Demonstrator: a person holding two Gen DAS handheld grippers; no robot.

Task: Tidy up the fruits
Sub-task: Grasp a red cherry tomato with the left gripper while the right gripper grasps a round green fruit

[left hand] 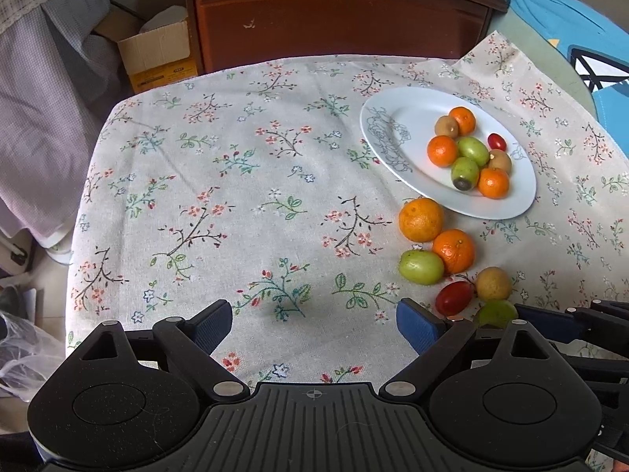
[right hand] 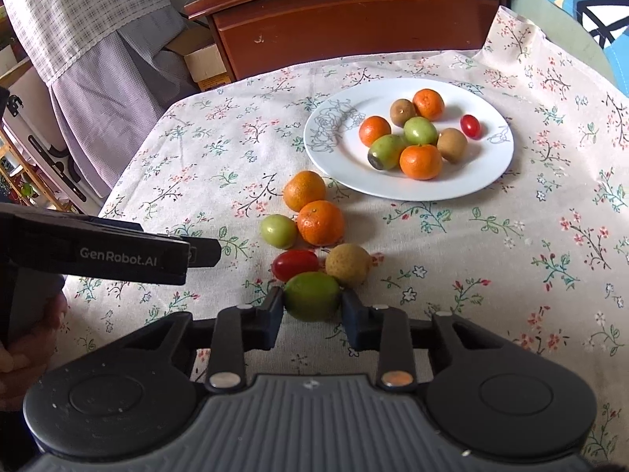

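A white plate [right hand: 464,185] holds several fruits: oranges, green fruits, kiwis and a cherry tomato [right hand: 470,126]. Loose fruits lie in front of it on the cloth: two oranges [right hand: 320,222], a small green fruit [right hand: 278,231], a red tomato [right hand: 295,264] and a yellow-brown fruit [right hand: 348,264]. My right gripper [right hand: 312,308] is shut on a green fruit [right hand: 311,296] at the near end of this group. My left gripper [left hand: 314,322] is open and empty over bare cloth, left of the loose fruits [left hand: 452,251]. The plate shows at the right in the left wrist view [left hand: 377,126].
A floral tablecloth [left hand: 236,196] covers the table. A dark wooden cabinet [left hand: 334,11] stands behind it, a cardboard box [left hand: 157,55] and hanging cloth at the left. The left gripper's body [right hand: 110,253] reaches in at the left of the right wrist view.
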